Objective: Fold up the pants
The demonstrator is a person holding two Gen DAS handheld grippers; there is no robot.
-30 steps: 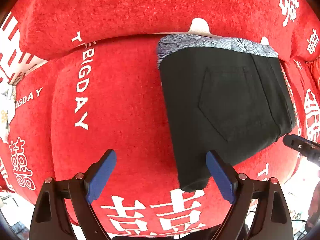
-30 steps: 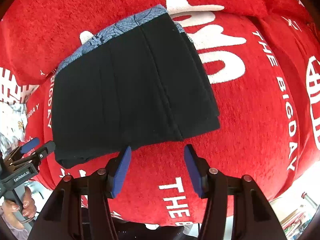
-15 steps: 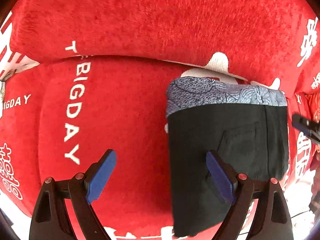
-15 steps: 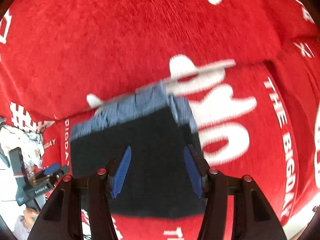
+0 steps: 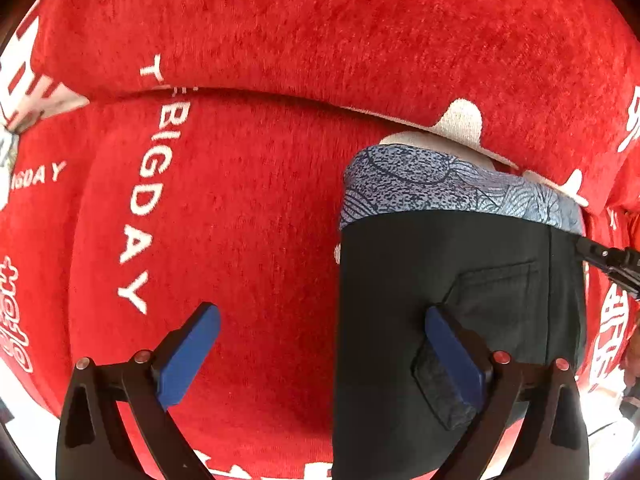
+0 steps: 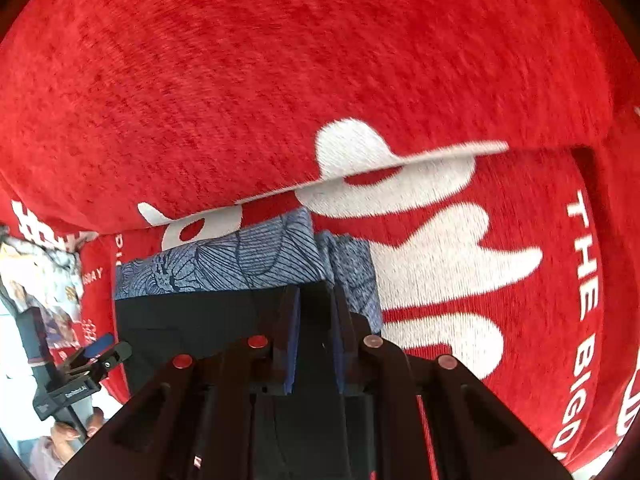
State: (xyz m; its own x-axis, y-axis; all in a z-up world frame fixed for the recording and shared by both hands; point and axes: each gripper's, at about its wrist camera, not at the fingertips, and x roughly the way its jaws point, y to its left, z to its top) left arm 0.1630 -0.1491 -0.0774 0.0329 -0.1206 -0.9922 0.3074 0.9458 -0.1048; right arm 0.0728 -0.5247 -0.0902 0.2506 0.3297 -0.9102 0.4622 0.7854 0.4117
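Red sofa [image 5: 248,200] carries folded black pants [image 5: 440,280]; left gripper [image 5: 320,344] jaws opening wide, empty; right gripper [image 6: 316,336] jaws closing on pants.

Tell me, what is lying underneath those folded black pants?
The folded black pants lie on a red plush sofa cover with white lettering. A blue-grey patterned fabric peeks out at their far edge; whether it is their own lining or a separate cloth underneath is hidden.

Red plush sofa cover [image 5: 260,220] with white lettering and characters, backrest [image 6: 280,60] at the far side, seat cushion near, bright daylight, possibly printed papers [image 6: 36,280] at the far left, blurred
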